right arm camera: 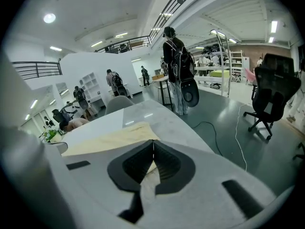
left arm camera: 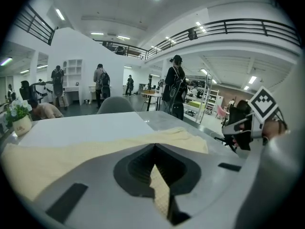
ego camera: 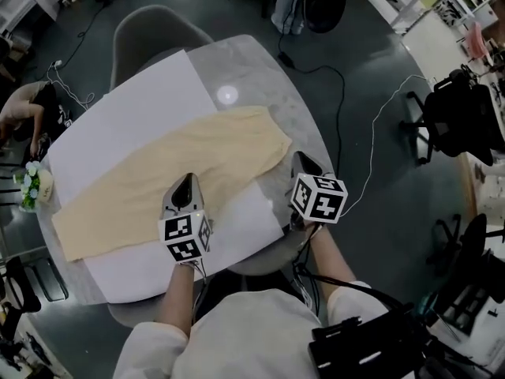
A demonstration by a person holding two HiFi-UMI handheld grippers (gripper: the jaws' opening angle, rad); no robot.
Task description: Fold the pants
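Pale yellow pants (ego camera: pixel 173 184) lie flat and stretched out on a white sheet (ego camera: pixel 150 93) that covers a round grey table (ego camera: pixel 260 61). My left gripper (ego camera: pixel 188 181) hovers over the near edge of the pants, about midway along, its jaw tips together. In the left gripper view the cloth (left arm camera: pixel 71 151) shows beyond and under the shut left gripper (left arm camera: pixel 155 147). My right gripper (ego camera: pixel 301 161) is at the right end of the pants, by the table's edge, jaws shut on nothing. The right gripper view has the pants (right arm camera: pixel 114 140) just ahead of the right gripper (right arm camera: pixel 153 143).
A small potted plant (ego camera: pixel 31 184) stands at the table's left edge. A grey chair (ego camera: pixel 150 30) is tucked in at the far side. A black office chair (ego camera: pixel 458 117) and a white cable (ego camera: pixel 371 140) are on the floor to the right. Several people stand farther off.
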